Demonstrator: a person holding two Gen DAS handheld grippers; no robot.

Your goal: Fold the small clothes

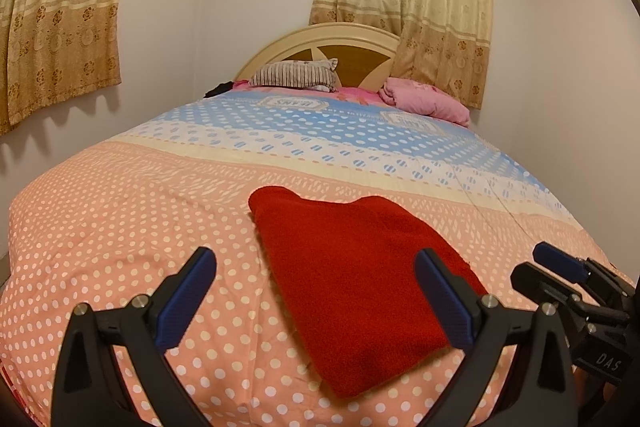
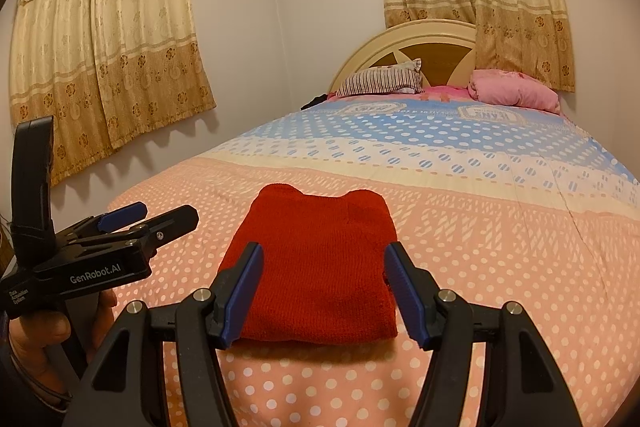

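Both grippers, left (image 1: 316, 301) and right (image 2: 322, 293), jaws apart, empty; folded red cloth (image 2: 316, 267) ahead on bed (image 2: 500, 227).

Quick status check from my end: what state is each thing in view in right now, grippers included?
red garment: folded into a compact rectangle, lying flat on the bed, not gripped.
left gripper: open, holding nothing.
right gripper: open, holding nothing.
bedspread: spread over the bed, slightly wrinkled.
striped pillow: lying at the headboard.
pink bedding: bundled by the headboard.
curtains: drawn, nearly closed.
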